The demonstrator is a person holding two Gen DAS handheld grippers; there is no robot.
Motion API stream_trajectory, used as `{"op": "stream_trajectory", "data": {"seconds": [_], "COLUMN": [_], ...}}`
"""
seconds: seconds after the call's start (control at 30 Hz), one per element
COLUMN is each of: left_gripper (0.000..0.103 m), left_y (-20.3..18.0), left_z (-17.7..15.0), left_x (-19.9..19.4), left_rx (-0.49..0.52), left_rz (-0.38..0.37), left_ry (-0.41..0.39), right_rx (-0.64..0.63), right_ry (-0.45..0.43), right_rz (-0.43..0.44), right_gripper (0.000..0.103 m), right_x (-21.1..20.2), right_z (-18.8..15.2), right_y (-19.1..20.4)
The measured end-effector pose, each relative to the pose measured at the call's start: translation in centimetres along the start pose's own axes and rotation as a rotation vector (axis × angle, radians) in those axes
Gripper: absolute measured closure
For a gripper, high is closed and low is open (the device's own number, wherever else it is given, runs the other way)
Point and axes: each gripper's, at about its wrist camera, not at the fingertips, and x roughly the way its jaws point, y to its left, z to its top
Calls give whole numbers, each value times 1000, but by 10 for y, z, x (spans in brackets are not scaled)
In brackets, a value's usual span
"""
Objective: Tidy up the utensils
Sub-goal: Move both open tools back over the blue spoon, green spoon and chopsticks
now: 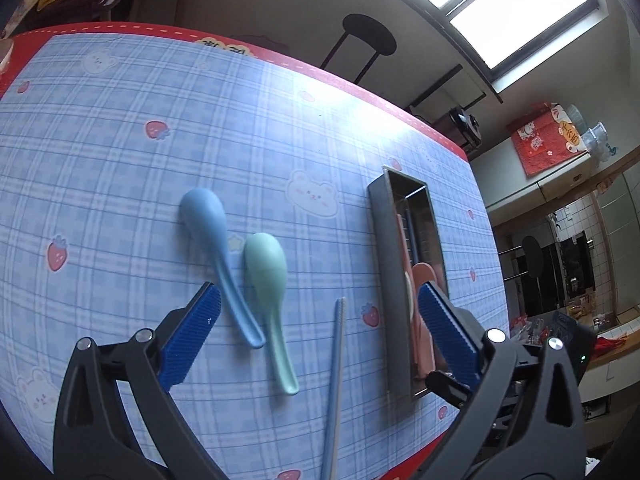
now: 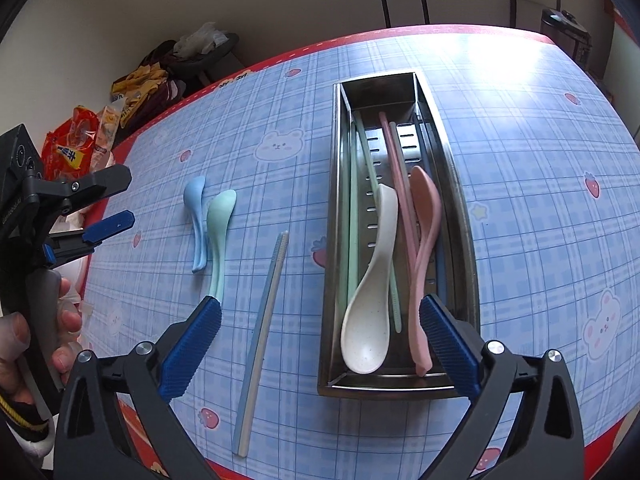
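Each gripper is built of matte black plastic arms that fork into a Y with triangular cut-outs, joined by round silver pivot screws. The right gripper (image 2: 320, 344) carries two blue pads (image 2: 191, 347) with fine ribbing, and the left gripper (image 1: 318, 334) has the same blue ribbed pads (image 1: 191, 334). To the left of the steel tray (image 2: 466, 236), the left gripper's black body shows small screws and a blue fitting. The hand (image 2: 28, 344) gripping its grey handle wears a dark cuff with yellow stripes.
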Motion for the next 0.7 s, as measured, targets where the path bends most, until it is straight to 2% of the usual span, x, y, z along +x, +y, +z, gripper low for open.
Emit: {"op": "stream_trajectory", "data": {"seconds": [0.1, 0.33, 0.4, 0.63, 0.7], "left_gripper": [6, 6, 6, 6, 6], "left_y": [17, 43, 46, 50, 50], "left_z": [-10, -35, -41, -60, -63], "left_x": [-5, -13, -16, -16, -13], "left_rx": [10, 128, 161, 201, 206], "left_rz": [52, 175, 190, 171, 169], "left_ry": [15, 32, 28, 36, 42], "right_rx": [-13, -130, -149, -217, -221], "right_ry": [6, 47, 53, 114, 126], "right_rz": [32, -18, -26, -53, -63], "right_gripper": [6, 7, 21, 45, 57], "right_x": [2, 14, 16, 26, 28], "right_z": [-6, -22, -26, -43, -46], "right_y": [12, 48, 56, 71, 71]}}
